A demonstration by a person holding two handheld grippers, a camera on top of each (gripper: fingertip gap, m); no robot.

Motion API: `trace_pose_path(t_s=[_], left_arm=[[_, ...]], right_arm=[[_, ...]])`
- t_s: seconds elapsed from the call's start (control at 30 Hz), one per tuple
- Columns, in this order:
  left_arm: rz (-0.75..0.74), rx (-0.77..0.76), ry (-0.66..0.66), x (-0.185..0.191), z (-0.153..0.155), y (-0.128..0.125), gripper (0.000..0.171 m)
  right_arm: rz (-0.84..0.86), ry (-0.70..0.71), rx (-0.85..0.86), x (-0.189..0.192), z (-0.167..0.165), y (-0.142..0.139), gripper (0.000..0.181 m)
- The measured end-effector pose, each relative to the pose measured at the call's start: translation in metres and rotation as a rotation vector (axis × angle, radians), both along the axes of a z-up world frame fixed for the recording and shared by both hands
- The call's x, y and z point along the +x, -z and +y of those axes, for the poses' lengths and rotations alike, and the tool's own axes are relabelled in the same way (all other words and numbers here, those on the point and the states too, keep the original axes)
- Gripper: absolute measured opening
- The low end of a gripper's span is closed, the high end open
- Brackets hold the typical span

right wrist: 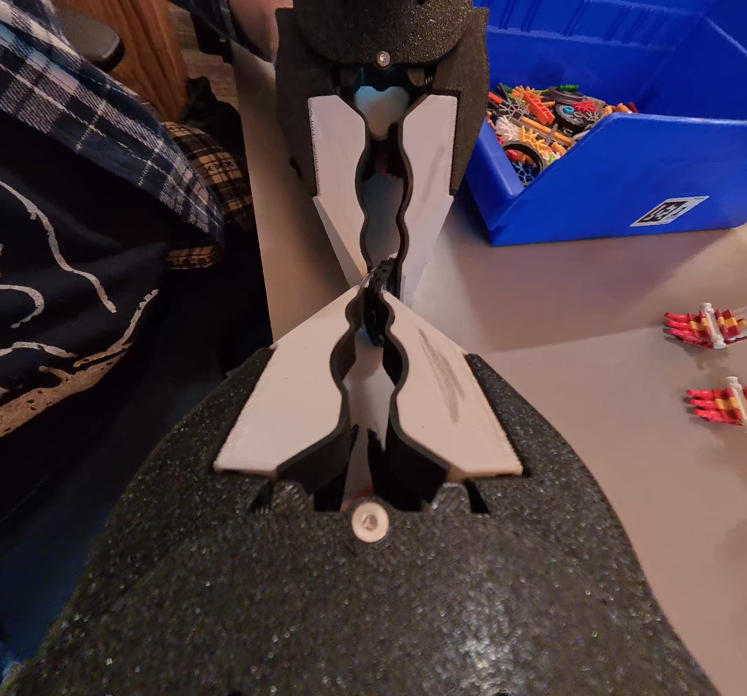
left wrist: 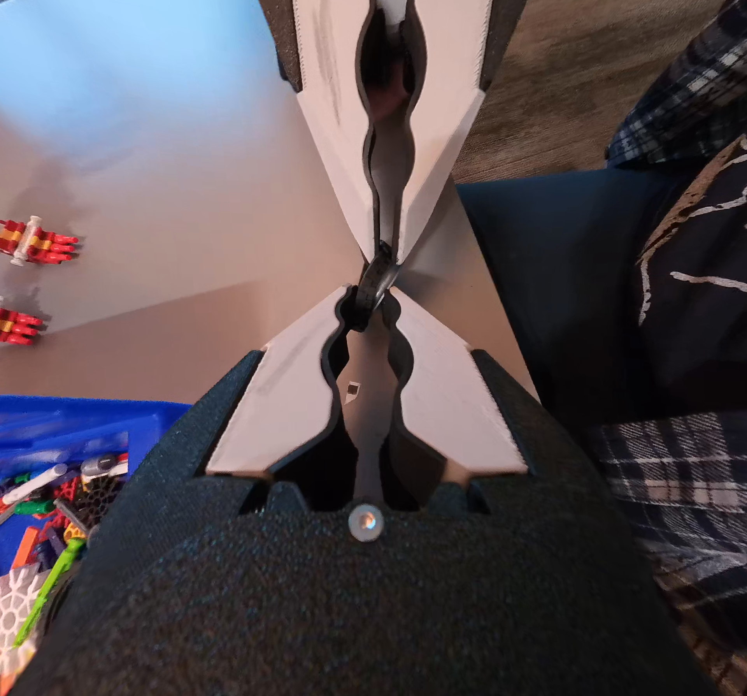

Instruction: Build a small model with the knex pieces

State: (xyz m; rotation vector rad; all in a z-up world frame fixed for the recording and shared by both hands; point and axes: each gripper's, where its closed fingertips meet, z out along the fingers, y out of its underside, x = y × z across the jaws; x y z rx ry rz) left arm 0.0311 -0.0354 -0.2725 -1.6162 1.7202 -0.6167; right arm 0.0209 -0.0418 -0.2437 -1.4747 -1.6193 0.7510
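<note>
My two grippers meet tip to tip over the near edge of a pale table (left wrist: 182,191). Between them is a small black toothed wheel piece (left wrist: 368,292) with a thin grey ring on its side. My left gripper (left wrist: 366,300) is shut on its lower end. My right gripper (left wrist: 387,256) comes in from the top of the left wrist view and is shut on its upper end. In the right wrist view, my right gripper (right wrist: 370,298) pinches the same black piece (right wrist: 375,312), and the left gripper (right wrist: 389,272) grips it from the far side.
A blue bin (right wrist: 606,191) holding several coloured construction pieces stands on the table, also in the left wrist view (left wrist: 60,417). Two red-and-yellow assemblies (right wrist: 707,326) (right wrist: 719,405) lie on the table. A person in a plaid shirt (right wrist: 81,110) sits at the table edge. My two grippers' fingertips are within a few centimetres of each other.
</note>
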Motion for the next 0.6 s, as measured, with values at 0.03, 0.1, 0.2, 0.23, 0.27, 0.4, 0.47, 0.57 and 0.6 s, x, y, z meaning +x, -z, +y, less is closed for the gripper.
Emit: trace_pose_path(t_s=[0.03,0.1,0.2,0.23,0.27,0.4,0.47,0.57,0.6], left_arm=[[-0.001,-0.001,0.0,-0.0003,0.0002,0.0003,0.01],[-0.003,-0.014,-0.005,-0.0004,0.0007,0.0003,0.011],[-0.02,-0.041,-0.014,-0.0007,0.0019,0.0005,0.01],[-0.02,-0.048,-0.011,-0.0008,0.0018,0.0005,0.01],[-0.017,-0.045,-0.001,-0.001,0.0014,0.0007,0.01],[-0.025,-0.094,0.005,0.0006,0.0004,0.0001,0.009],[-0.009,-0.06,0.029,0.0009,-0.0002,-0.0001,0.009],[0.037,0.029,0.073,0.0005,-0.0002,0.0003,0.007],[0.048,0.047,0.089,0.0005,-0.0013,0.0004,0.007]], right_arm=[[-0.006,0.002,0.019,-0.0005,0.0002,-0.0001,0.002],[-0.025,0.01,0.078,-0.001,0.0011,-0.0006,0.001],[-0.067,0.039,0.193,-0.0021,0.0043,-0.0017,0.002],[-0.068,0.048,0.191,-0.0023,0.005,-0.0018,0.002],[-0.059,0.052,0.153,-0.0024,0.0048,-0.0015,0.003],[-0.02,0.062,0.031,-0.0005,0.0064,-0.0025,0.004],[-0.005,0.045,-0.09,0.0004,0.0041,-0.0015,0.004],[-0.017,0.01,-0.146,0.0012,0.0026,-0.0005,0.006],[-0.03,-0.006,-0.142,0.0015,0.0013,0.0,0.006]])
